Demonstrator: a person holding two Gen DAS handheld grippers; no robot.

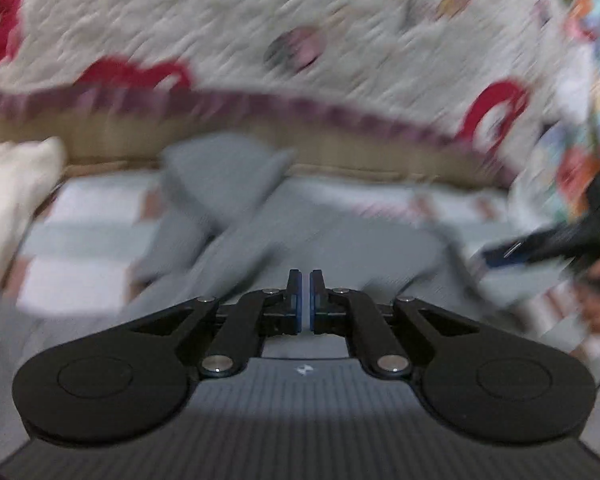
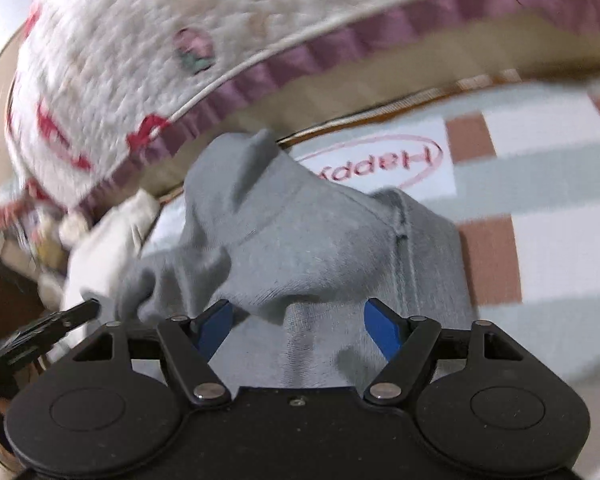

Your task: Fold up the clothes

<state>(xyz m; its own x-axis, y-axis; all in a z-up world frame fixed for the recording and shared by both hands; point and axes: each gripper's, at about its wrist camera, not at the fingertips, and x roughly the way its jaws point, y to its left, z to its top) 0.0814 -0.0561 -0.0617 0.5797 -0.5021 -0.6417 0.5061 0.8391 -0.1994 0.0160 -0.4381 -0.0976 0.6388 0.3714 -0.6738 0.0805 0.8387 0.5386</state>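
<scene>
A grey garment lies crumpled on a checked mat; it also shows in the right wrist view. My left gripper has its jaws nearly together, with nothing visible between the blue pads, low over the grey cloth. My right gripper is open, with its blue pads either side of a raised fold of the garment. The left gripper's tip shows at the left of the right wrist view. Both views are motion-blurred.
A quilted bedspread with red patterns and a purple trim hangs beyond the mat. A cream cloth lies at the left. The mat has pink squares and a "Happy" print. The other gripper is at the right.
</scene>
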